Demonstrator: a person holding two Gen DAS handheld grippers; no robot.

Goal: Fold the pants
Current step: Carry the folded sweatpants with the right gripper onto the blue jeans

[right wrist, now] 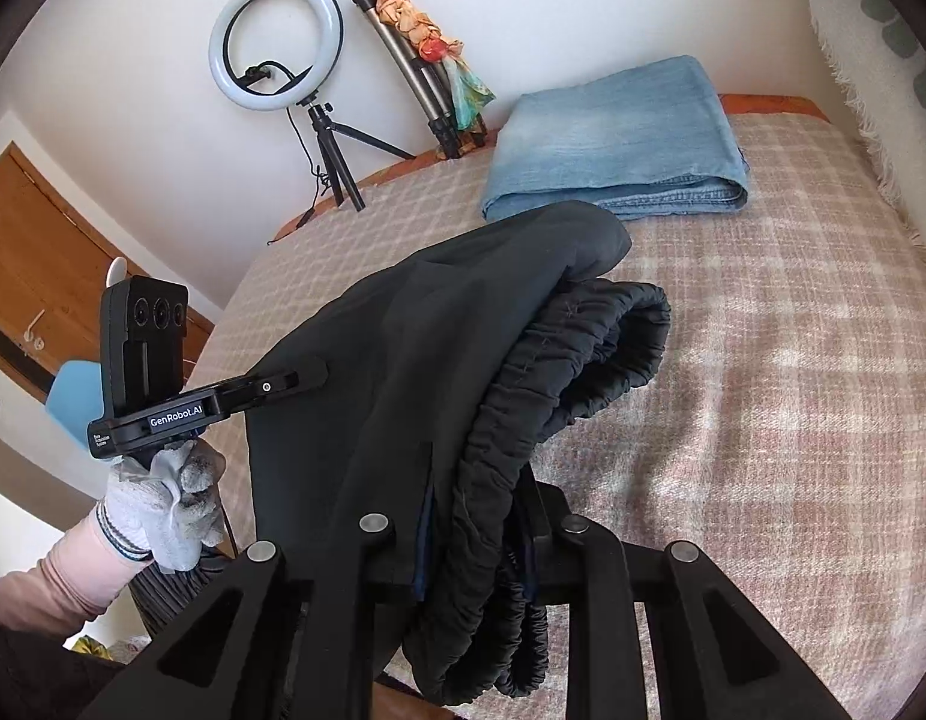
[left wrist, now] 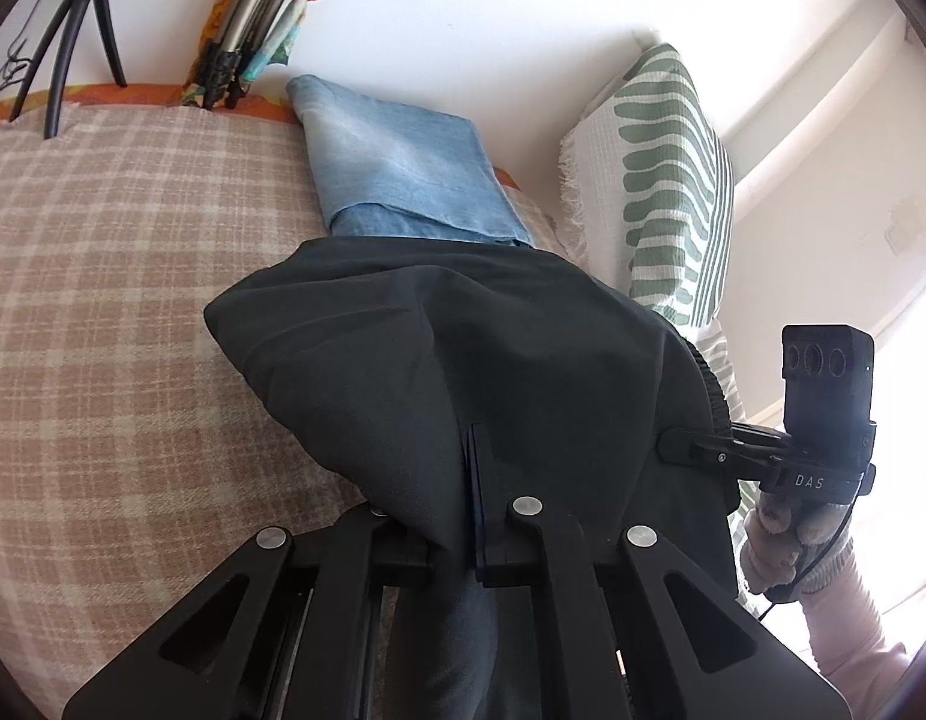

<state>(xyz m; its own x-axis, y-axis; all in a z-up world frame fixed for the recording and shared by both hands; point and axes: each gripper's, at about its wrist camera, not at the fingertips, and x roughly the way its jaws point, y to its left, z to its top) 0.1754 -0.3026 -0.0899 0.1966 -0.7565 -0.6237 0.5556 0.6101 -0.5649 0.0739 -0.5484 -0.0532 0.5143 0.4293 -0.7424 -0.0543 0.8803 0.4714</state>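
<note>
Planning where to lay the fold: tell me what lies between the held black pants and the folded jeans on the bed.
Nothing. In the right wrist view only bare plaid blanket separates the black pants from the folded jeans.

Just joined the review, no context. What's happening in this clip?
A person in white work gloves holds a handheld gripper in each hand and is folding dark pants over a plaid-covered bed. The left gripper is shut on the plain fabric; the right gripper is shut on the gathered elastic waistband. The pants hang between the two grippers, partly raised off the bed. A folded pair of light blue jeans already lies further back on the bed.
</note>
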